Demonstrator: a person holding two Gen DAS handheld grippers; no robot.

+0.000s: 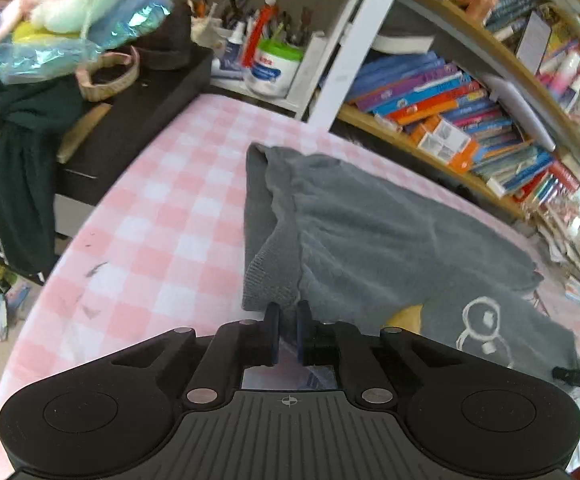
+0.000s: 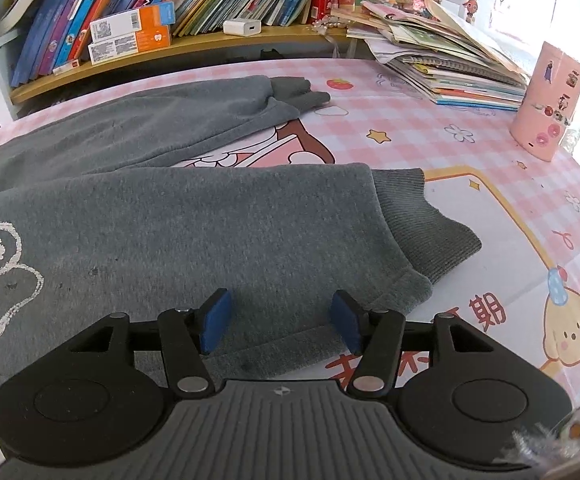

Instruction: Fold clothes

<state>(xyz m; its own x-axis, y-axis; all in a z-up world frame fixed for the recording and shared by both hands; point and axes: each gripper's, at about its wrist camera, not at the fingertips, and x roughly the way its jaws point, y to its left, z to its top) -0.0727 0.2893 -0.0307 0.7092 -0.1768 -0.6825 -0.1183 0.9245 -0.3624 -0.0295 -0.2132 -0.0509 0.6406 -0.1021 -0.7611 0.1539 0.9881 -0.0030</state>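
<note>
A grey sweatshirt (image 1: 370, 240) with a white print lies on the pink checked table (image 1: 162, 208). In the left wrist view one sleeve is folded over the body, its ribbed cuff (image 1: 268, 280) just ahead of my left gripper (image 1: 288, 316). The left jaws stand nearly together with a thin gap and nothing visibly between them. In the right wrist view the sweatshirt (image 2: 170, 232) spreads wide, a ribbed cuff (image 2: 422, 224) to the right. My right gripper (image 2: 280, 316) is open over the cloth near its lower edge.
A bookshelf (image 1: 470, 120) runs along the table's far side. A dark side table (image 1: 130, 120) with a green garment (image 1: 18, 168) and toys stands left. In the right wrist view a stack of books (image 2: 450, 68) and a pink box (image 2: 548, 104) sit at the far right.
</note>
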